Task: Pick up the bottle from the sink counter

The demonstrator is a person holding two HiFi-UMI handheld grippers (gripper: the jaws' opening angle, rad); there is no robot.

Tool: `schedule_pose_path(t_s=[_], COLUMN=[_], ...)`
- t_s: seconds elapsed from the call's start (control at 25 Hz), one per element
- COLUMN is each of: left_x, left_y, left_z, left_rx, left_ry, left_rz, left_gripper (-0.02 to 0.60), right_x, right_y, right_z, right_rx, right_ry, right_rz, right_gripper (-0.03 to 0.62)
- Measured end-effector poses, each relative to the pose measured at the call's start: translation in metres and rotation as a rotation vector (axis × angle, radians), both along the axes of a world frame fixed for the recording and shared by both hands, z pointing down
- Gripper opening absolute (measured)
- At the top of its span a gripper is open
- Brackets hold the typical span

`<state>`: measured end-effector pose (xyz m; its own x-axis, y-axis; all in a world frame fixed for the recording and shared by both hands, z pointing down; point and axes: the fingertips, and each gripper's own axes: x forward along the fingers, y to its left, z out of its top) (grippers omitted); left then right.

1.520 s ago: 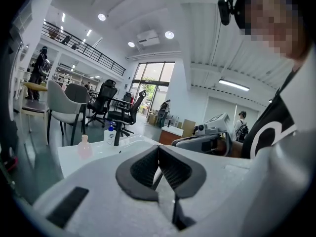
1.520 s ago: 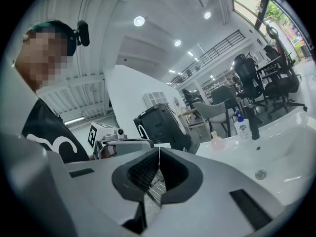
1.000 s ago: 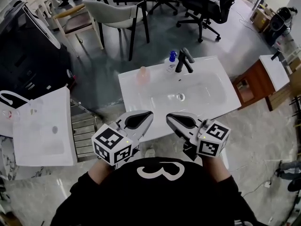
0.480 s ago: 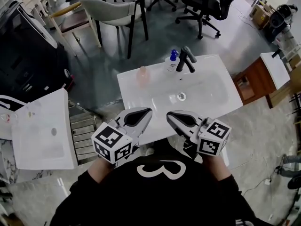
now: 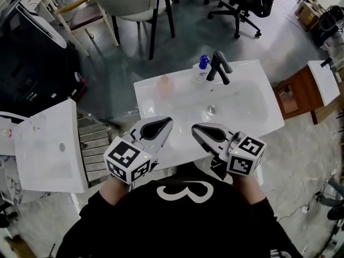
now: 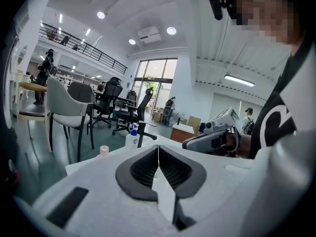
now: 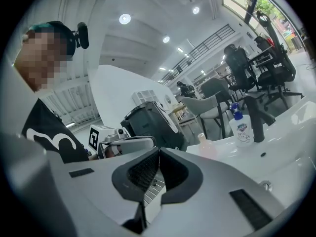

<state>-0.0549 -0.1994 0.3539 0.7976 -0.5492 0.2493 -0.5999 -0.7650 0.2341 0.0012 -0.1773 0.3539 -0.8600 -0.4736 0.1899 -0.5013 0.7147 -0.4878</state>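
While you hover at the counter (image 5: pixel 153 104) edge, the reach looks barely begun: left gripper (image 5: pixel 165 121) and right gripper (image 5: pixel 196 128) both have jaws pressed together, so spread one first. The blue-capped bottle (image 5: pixel 201 69) stands at twelve o'clock beside the faucet (image 5: pixel 220 67); its label shows in the right gripper view, not the head view.

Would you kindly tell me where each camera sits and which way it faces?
Head view: head-mounted, facing steeply down onto the sink counter; left gripper, right gripper and torso show.
Left gripper view: on that gripper, along its shut jaws across the counter; right gripper and torso at right.
Right gripper view: on that gripper, along its shut jaws toward the faucet; left gripper at left.
Shared: all three show the blue-capped bottle.
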Motion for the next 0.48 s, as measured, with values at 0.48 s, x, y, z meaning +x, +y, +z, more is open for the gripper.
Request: schedule_pose_path(t_s=[0.48], left_x=[0.008], left_y=[-0.056], left_z=[0.027], left_rx=[-0.021], left_ry=[-0.047], left_rz=[-0.046], left_gripper=[0.017], right_x=[0.014], right_y=[-0.040], right_z=[0.037], right_rx=[-0.078], right_ry=[0.009], right_rz=[-0.030], right_gripper=[0.014])
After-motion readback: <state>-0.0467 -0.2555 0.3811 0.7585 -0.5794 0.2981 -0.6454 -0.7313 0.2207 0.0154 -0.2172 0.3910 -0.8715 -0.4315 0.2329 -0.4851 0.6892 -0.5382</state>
